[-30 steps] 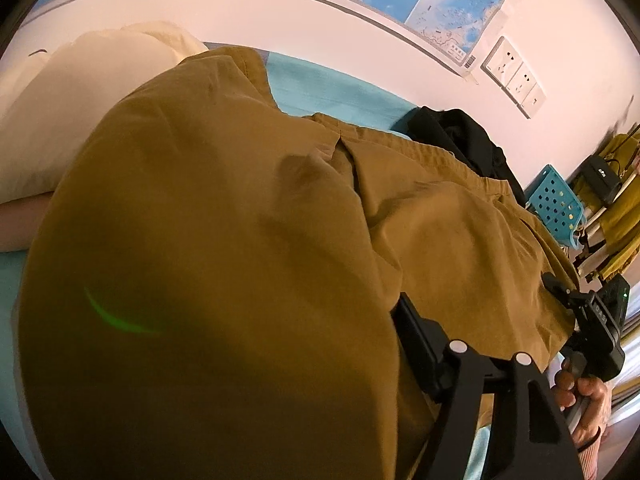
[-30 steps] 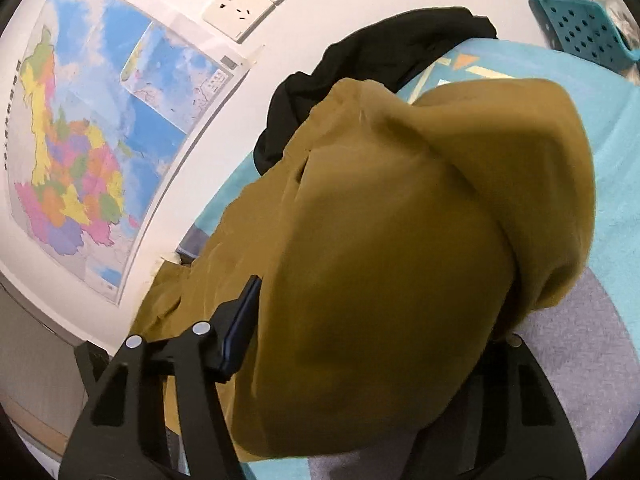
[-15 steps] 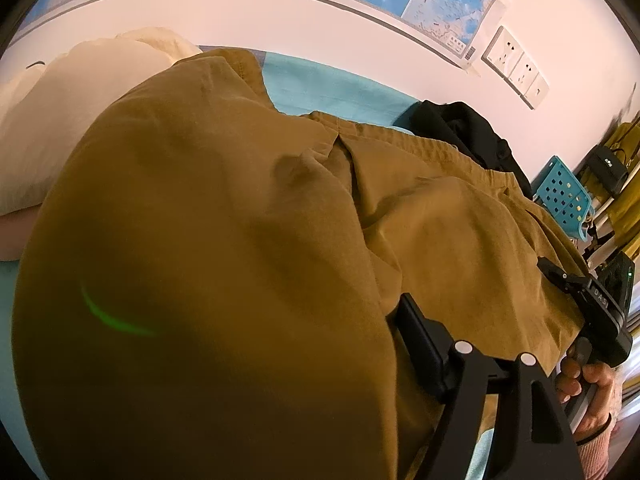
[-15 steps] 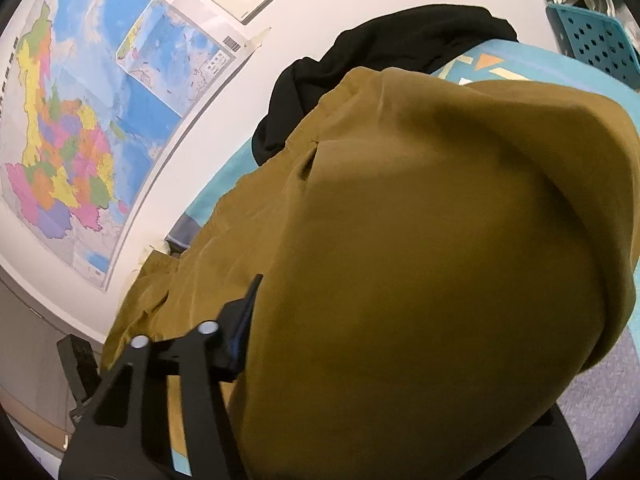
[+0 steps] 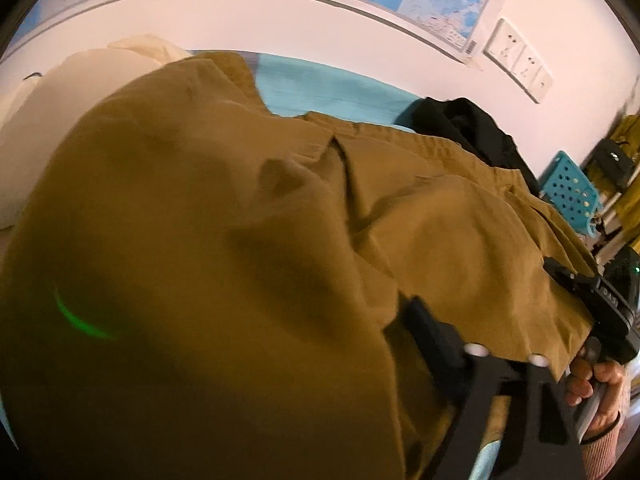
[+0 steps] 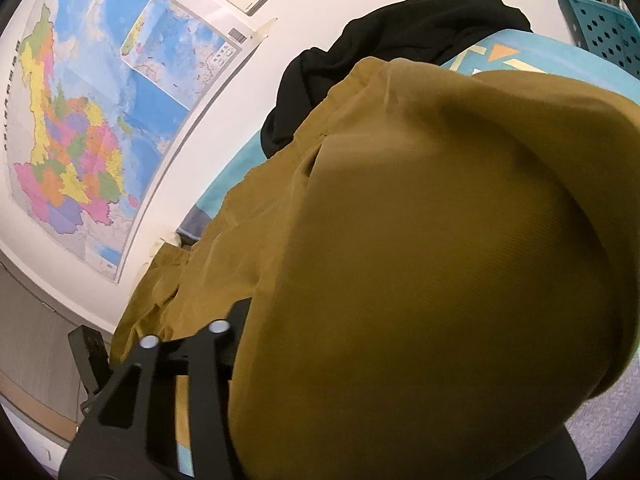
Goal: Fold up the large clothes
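Observation:
A large mustard-brown garment (image 5: 240, 240) lies over the blue bed and bulges over both cameras; it fills the right wrist view (image 6: 440, 260) too. My left gripper (image 5: 384, 332) is shut on a fold of it; only the right finger (image 5: 424, 328) shows, the other is under cloth. My right gripper (image 6: 264, 320) is shut on another part of the garment; only its left finger (image 6: 236, 320) shows. The right gripper's body (image 5: 600, 312) and the hand holding it show at the right of the left wrist view.
A black garment (image 5: 472, 128) lies against the wall behind the brown one, also in the right wrist view (image 6: 380, 60). A cream pillow (image 5: 60, 120) is at the left. A teal perforated basket (image 5: 572, 192) stands at right. A map (image 6: 100, 100) and sockets are on the wall.
Both grippers have carried the held cloth forward toward the wall. The brown fabric bulges larger in the right wrist view and the black garment appears closer.

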Demonstrator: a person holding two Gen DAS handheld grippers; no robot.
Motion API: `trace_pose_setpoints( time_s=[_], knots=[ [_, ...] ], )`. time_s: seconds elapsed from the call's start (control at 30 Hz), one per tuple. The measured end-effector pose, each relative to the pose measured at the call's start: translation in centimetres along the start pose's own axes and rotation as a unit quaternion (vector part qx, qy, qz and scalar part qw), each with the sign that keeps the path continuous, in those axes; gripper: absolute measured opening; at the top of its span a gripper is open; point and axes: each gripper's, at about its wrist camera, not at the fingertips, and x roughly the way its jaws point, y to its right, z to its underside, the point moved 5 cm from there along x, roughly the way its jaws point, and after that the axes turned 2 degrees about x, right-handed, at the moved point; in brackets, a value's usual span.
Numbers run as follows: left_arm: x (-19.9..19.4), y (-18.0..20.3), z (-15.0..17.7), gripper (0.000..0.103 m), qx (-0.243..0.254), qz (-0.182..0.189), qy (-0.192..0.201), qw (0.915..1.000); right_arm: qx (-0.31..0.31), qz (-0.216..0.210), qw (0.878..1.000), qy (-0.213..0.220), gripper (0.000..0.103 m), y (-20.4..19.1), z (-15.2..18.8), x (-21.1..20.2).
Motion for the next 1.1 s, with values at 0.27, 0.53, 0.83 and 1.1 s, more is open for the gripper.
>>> trace_pose_setpoints(
  time_s=[0.27,0.53,0.83,1.1],
  knots=[
    [-2.8,0.2,-0.4,0.032,0.039,-0.018,0.033,0.9985,-0.033,-0.024,0.999,-0.005,0.033,-1.7,0.4,-2.2],
    [-0.1,-1.6,-0.6,0.073,0.007,-0.022,0.002,0.9997,-0.012,-0.003,1.000,-0.022,0.051,0.1,0.6,-0.4],
    [-0.1,-0.4,-1.9,0.040,0.030,-0.033,0.015,0.9989,-0.037,-0.016,0.999,-0.015,0.030,-1.2,0.0,0.0],
    [-4.2,1.0,-3.9,0.027,0.056,-0.015,0.055,0.9968,-0.113,-0.049,0.992,0.023,0.024,-7.4,-1.7,-4.0]
  ],
)
